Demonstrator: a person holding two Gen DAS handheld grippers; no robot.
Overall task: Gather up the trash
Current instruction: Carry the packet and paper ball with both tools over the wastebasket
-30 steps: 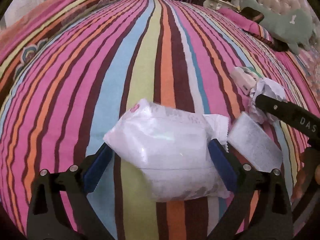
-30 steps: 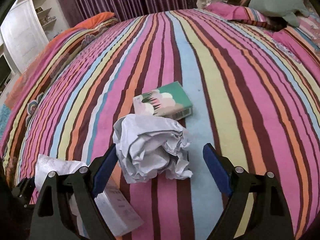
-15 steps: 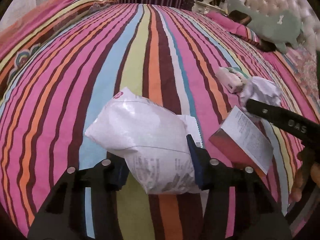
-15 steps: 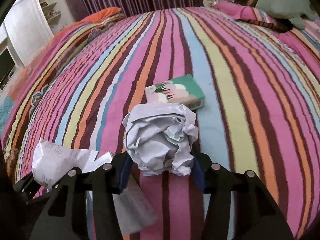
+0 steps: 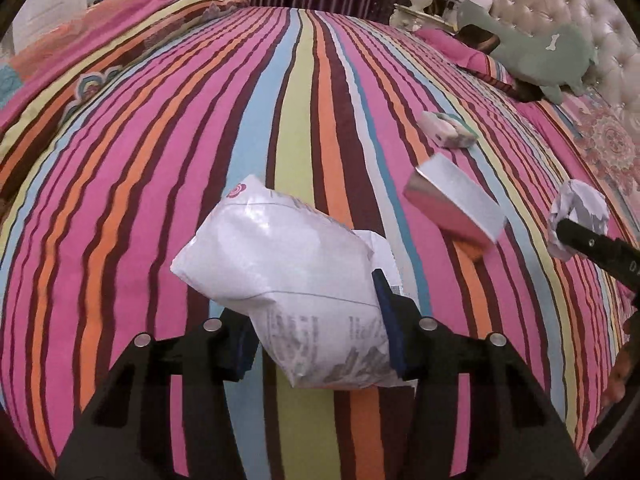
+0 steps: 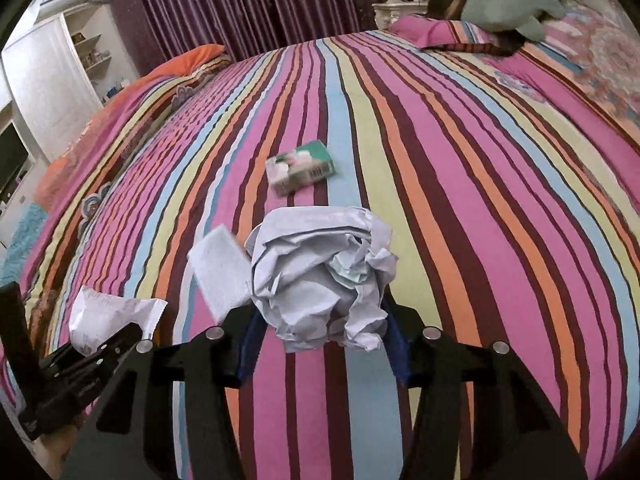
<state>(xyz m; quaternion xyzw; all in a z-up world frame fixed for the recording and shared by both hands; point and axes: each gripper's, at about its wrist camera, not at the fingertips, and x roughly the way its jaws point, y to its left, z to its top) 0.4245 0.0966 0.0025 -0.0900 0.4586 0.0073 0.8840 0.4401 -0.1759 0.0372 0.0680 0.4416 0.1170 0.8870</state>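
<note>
My left gripper [image 5: 316, 332] is shut on a white plastic packet [image 5: 288, 276] with printed text and holds it above the striped bedspread [image 5: 160, 152]. My right gripper [image 6: 320, 340] is shut on a crumpled ball of white paper [image 6: 320, 272], also lifted off the bed; the ball shows in the left wrist view [image 5: 578, 216]. A pink and white box [image 5: 456, 208] lies on the bed between the two grippers; it also shows in the right wrist view [image 6: 220, 272]. A small green and white box [image 6: 300, 166] lies farther up the bed.
A green plush toy [image 5: 540, 52] and pillows lie at the head of the bed by the tufted headboard [image 5: 592, 20]. Purple curtains [image 6: 240, 4] hang behind the bed. A white shelf unit [image 6: 60, 68] stands at the left.
Both grippers closed, the left on the packet and the right on the paper ball, and both lifted their loads off the bed. The right gripper moved away from the pink box.
</note>
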